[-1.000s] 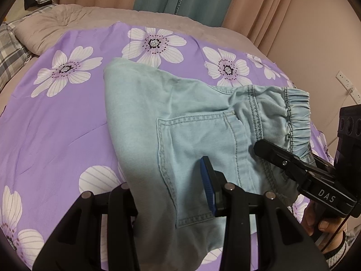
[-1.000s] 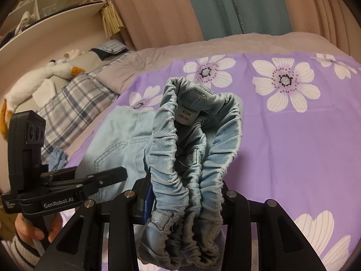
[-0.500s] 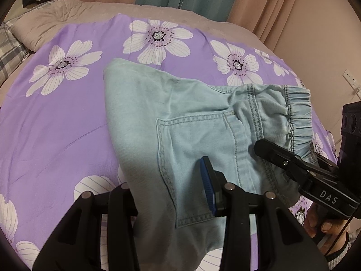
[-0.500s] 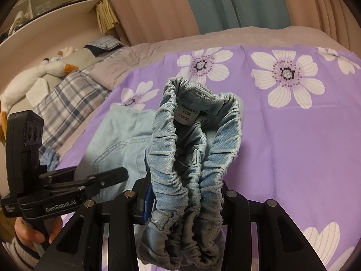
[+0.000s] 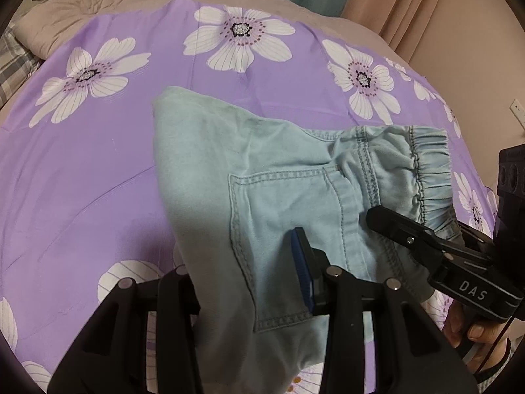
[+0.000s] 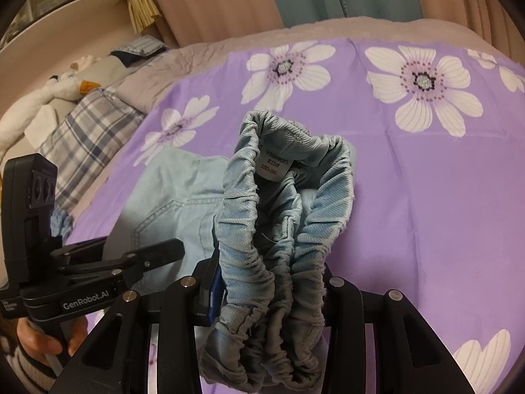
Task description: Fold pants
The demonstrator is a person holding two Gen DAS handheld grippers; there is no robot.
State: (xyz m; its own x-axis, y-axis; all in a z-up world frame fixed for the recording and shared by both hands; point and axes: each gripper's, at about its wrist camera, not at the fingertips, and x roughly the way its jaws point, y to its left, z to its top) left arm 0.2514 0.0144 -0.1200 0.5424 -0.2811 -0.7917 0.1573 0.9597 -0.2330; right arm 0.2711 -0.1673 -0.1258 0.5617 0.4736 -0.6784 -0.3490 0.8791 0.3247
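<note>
A bed [image 5: 98, 170] under a purple flowered sheet [image 6: 443, 197] carries the light blue pants [image 5: 262, 180], lifted at their near end. The left gripper [image 5: 249, 282] is pinching the pants near the back pocket [image 5: 282, 229]. The right gripper [image 6: 269, 292] is clamped on the bunched elastic waistband [image 6: 285, 216], its size label [image 6: 275, 164] facing the camera.

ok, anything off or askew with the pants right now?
Nothing damaged. The light-blue pants lie partly lifted off the purple floral bedsheet, the elastic waistband bunched in the right hand-held gripper and the pocket side held by the left hand-held gripper.
</note>
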